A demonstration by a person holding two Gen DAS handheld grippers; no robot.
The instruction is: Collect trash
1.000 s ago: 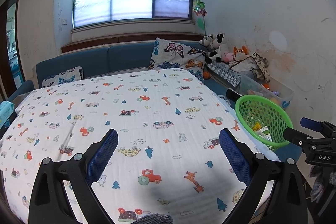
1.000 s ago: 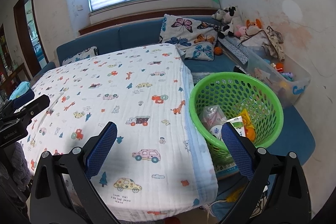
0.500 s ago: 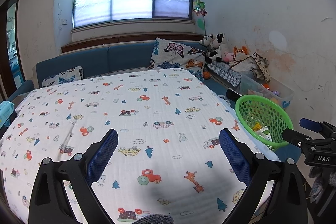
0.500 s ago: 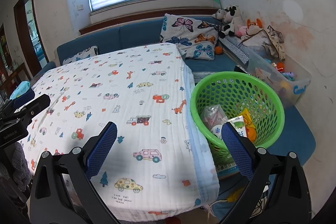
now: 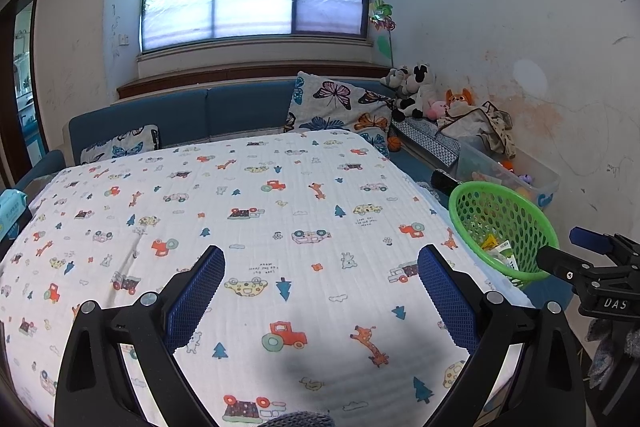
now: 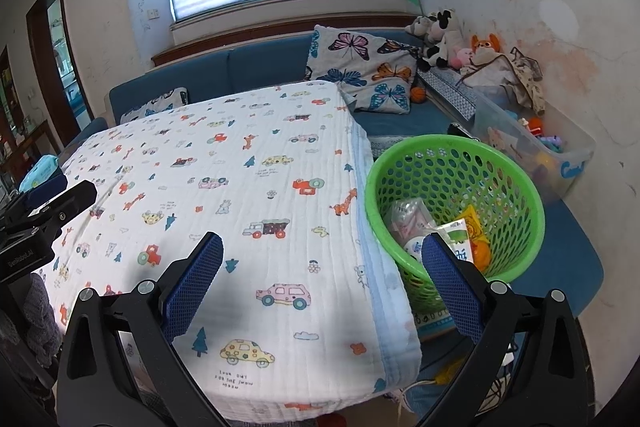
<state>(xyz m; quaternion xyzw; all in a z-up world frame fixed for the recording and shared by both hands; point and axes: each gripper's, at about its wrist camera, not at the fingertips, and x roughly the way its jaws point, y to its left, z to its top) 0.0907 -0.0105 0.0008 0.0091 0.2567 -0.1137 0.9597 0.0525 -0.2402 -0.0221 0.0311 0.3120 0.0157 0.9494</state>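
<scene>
A green plastic basket (image 6: 516,163) stands just right of the table and holds several wrappers and packets (image 6: 412,223); it also shows in the left wrist view (image 5: 472,193). My left gripper (image 5: 320,281) is open and empty above the table's patterned cloth (image 5: 248,195). My right gripper (image 6: 322,277) is open and empty over the cloth's right front part (image 6: 256,179), its right finger in front of the basket. I see no loose trash on the cloth. The right gripper shows at the right edge of the left wrist view (image 5: 576,255).
A blue sofa (image 5: 180,115) with butterfly cushions (image 6: 360,67) runs behind the table. Soft toys (image 6: 444,35) and a clear toy bin (image 6: 560,151) line the right wall. A blue wipes pack (image 5: 12,207) lies at the table's left edge.
The right gripper has drifted slightly, so the basket sits a little further right and higher in its view. The left gripper has barely moved. Both stay open.
</scene>
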